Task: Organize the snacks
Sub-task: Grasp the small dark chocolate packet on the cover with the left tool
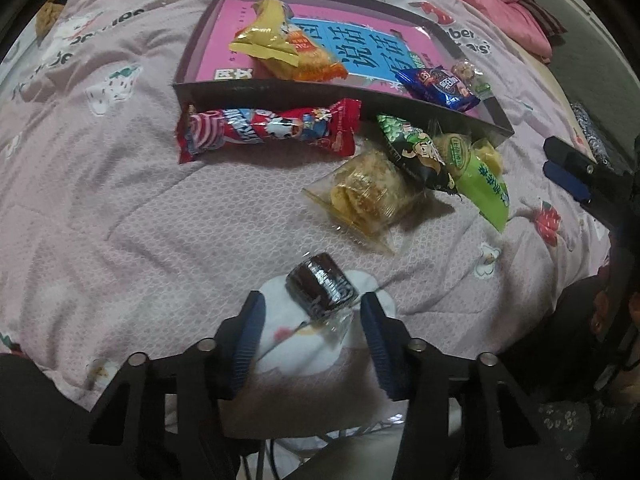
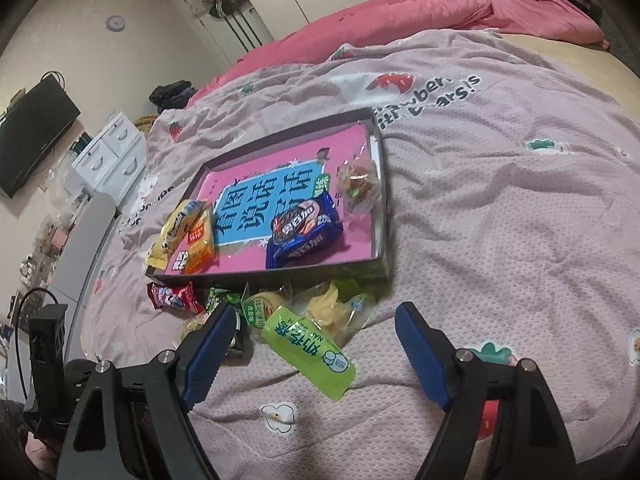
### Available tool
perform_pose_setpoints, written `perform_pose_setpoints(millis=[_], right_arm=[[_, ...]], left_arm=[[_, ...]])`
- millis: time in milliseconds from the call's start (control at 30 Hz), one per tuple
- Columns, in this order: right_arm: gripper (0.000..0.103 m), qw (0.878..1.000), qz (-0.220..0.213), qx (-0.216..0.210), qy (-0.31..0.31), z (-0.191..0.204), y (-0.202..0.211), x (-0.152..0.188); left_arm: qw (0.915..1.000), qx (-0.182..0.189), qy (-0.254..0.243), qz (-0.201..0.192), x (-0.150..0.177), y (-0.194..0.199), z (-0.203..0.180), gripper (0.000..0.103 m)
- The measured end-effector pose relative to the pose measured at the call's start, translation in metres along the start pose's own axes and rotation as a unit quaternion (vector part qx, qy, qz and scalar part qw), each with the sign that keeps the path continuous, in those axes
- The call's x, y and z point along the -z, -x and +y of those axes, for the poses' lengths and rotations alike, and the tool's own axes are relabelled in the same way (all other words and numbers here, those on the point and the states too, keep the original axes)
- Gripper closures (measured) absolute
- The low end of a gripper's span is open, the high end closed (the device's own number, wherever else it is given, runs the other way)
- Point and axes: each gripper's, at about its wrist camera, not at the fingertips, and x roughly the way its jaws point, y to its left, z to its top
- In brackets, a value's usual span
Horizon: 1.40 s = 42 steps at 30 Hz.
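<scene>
A shallow dark box (image 1: 280, 94) with a pink and blue lining lies on the bed; it also shows in the right wrist view (image 2: 382, 200). Inside lie a yellow-orange packet (image 1: 280, 46), a blue packet (image 1: 438, 86) and a small clear packet (image 2: 358, 184). In front of the box lie a red packet (image 1: 266, 130), a clear cracker packet (image 1: 366, 194), a dark green packet (image 1: 416, 152) and a lime-green packet (image 2: 308, 350). My left gripper (image 1: 312, 312) is open around a small brown wrapped cake (image 1: 322, 286). My right gripper (image 2: 316, 332) is open, with the lime-green packet between its fingers.
The bed is covered by a pale purple quilt (image 2: 500, 220) with strawberry prints. A pink duvet (image 2: 420, 12) is bunched at the far end. A white drawer unit (image 2: 112, 152) and a dark screen (image 2: 32, 136) stand to the left of the bed.
</scene>
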Motion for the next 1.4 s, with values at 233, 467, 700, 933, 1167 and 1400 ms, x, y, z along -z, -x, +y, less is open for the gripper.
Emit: perform_pose_setpoints(millis=[233, 467, 700, 933, 1167, 1400], right_arm=[[0.022, 0.999, 0.037, 0.012, 0.008, 0.005, -0.018, 0.006], [0.022, 0.998, 0.059, 0.011, -0.019, -0.007, -0.033, 0.008], [0.029, 0.996, 0.070, -0.007, -0.050, -0.017, -0.045, 0.007], [0.035, 0.995, 0.074, -0.020, -0.062, -0.020, -0.058, 0.002], [0.038, 0.991, 0.073, -0.040, -0.103, -0.029, -0.070, -0.002], [0.032, 0.990, 0.078, -0.049, -0.103, -0.029, -0.080, -0.002]], left_arm=[[0.9999, -0.004, -0.013, 0.000, -0.005, -0.008, -0.011, 0.061], [1.0000, 0.000, -0.008, -0.003, -0.009, -0.010, -0.010, 0.069], [0.9999, -0.002, -0.015, -0.005, -0.013, -0.014, -0.012, 0.075], [0.9998, -0.001, -0.017, -0.005, -0.014, -0.015, -0.012, 0.075], [0.9999, 0.002, -0.014, -0.004, -0.013, -0.016, -0.011, 0.075], [0.9999, 0.002, -0.012, -0.004, -0.014, -0.017, -0.010, 0.075]])
